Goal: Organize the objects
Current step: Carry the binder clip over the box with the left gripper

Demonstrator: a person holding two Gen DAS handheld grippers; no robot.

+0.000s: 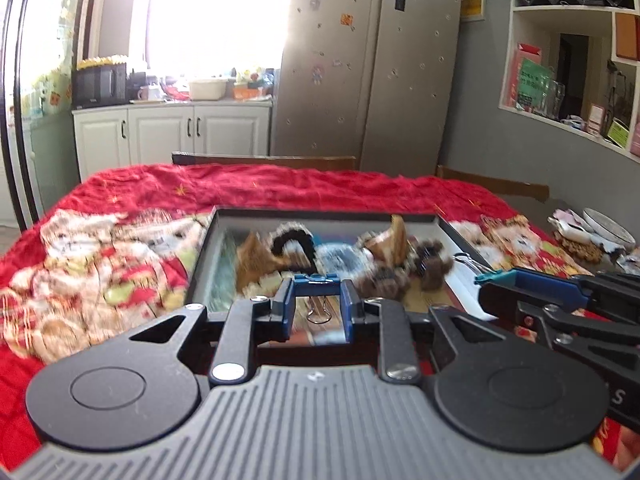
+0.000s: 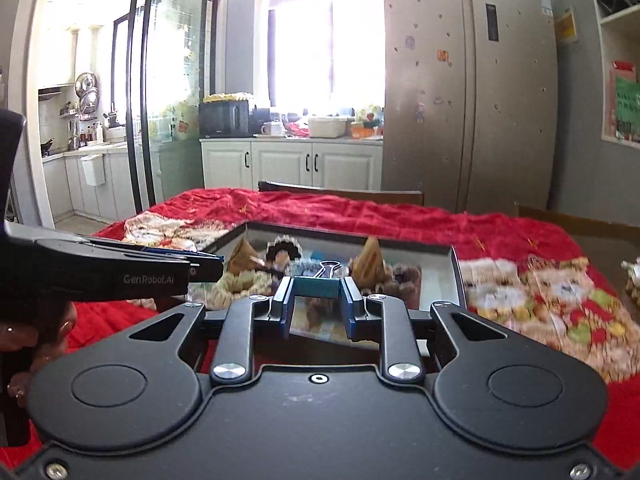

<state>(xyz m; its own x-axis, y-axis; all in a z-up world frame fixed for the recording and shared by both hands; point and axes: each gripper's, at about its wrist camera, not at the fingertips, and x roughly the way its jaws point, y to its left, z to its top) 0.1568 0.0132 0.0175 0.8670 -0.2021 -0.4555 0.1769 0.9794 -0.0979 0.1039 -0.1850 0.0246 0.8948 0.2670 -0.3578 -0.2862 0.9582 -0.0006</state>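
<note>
Left gripper (image 1: 318, 304) clamps a blue binder clip (image 1: 317, 283); right gripper (image 2: 317, 305) clamps a teal binder clip (image 2: 317, 286) (wire handles forward). Both hang above the dark-framed tray (image 1: 320, 213), near its front edge, on the red tablecloth (image 1: 280, 184).

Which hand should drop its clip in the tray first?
Probably the left. The left gripper holds its blue clip right at the tray edge, while the right gripper with the teal clip looks much the same, so it's close.
</note>
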